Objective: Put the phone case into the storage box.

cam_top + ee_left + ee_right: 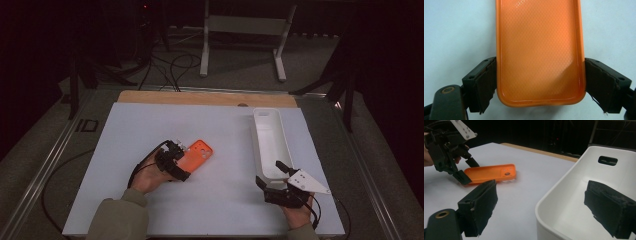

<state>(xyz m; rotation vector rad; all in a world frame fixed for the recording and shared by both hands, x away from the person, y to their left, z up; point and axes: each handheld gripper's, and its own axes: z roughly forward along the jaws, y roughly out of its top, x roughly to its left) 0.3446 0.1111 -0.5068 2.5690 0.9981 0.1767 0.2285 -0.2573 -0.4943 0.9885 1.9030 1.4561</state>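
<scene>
An orange phone case (196,155) lies open side up on the white table, left of centre. My left gripper (182,161) holds its near end, with one jaw pressed on each long side of the case (539,50). The right gripper view shows that gripper (468,170) straddling the case (489,173) flat on the table. A white bin (257,131) stands lengthwise at the right. My right gripper (268,172) is open across the bin's near end wall (549,202), with one jaw outside and the other inside, and nothing is held.
The bin's inside looks bare, and its far wall has a handle slot (607,160). A wooden strip (200,97) runs along the table's far edge. Beyond it are a white frame's legs (205,50) and cables (172,67) on the floor.
</scene>
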